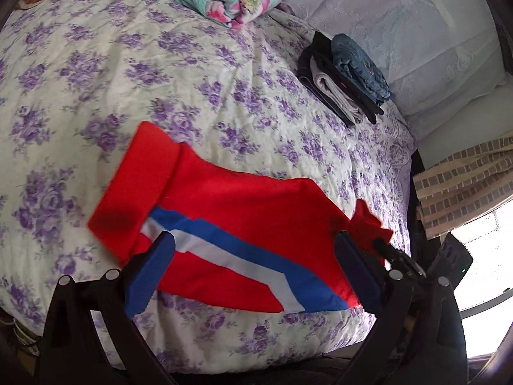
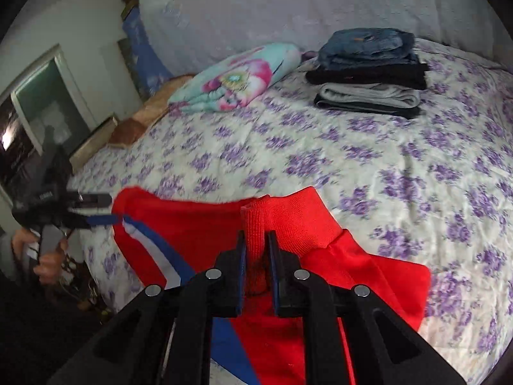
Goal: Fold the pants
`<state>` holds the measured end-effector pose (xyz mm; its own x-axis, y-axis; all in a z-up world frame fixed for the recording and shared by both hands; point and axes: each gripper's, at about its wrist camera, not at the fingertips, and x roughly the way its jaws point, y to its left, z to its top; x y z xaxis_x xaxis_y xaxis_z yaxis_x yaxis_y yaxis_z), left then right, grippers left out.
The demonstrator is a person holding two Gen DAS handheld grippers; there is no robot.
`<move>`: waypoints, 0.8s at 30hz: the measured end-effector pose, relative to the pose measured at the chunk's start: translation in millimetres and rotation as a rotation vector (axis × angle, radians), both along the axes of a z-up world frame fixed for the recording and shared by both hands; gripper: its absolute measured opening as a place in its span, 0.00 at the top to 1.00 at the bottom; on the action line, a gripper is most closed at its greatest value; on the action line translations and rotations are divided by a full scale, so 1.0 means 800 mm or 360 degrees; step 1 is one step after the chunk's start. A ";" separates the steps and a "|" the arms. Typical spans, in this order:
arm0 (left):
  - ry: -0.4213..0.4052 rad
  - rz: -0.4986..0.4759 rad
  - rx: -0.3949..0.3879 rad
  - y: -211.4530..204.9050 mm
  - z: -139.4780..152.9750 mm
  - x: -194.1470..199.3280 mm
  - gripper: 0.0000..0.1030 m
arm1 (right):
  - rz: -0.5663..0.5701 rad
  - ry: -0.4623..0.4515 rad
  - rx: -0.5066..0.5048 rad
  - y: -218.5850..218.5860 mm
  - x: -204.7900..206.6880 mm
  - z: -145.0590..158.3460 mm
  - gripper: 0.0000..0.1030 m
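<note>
Pants: soft red knit pants (image 2: pixel 336 256) with blue-white stripe, lower frame.
Right tongs (image 2: pixel 256 250): narrow, pinching ribbed red cuff.
Left tongs (image 1: pixel 253 256): wide in own view.
Bed: quilted purple-floral bedspread (image 1: pixel 128 80).

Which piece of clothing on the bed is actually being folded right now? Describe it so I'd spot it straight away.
Start at the bed with its purple-flowered cover. At its near edge, held up by both grippers, hang the red pants. Unlike the dark, grey and denim clothes in the folded stack near the pillows, they are bright red with a blue and white stripe.
</note>
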<state>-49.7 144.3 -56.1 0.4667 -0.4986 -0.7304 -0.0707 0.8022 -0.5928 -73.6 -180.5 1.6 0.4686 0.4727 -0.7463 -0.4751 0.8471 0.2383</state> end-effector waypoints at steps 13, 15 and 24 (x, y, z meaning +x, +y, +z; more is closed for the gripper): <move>0.0066 0.0082 -0.0068 0.041 -0.028 -0.020 0.05 | 0.0294 0.0236 -0.0010 0.046 -0.028 -0.019 0.77; 0.0057 0.0070 -0.0071 0.036 -0.027 -0.020 0.05 | 0.0166 0.0153 0.0161 0.021 -0.024 0.020 0.77; 0.0085 0.0076 -0.0087 0.027 -0.034 -0.020 0.05 | -0.0076 0.0222 -0.0315 0.031 0.026 -0.066 0.50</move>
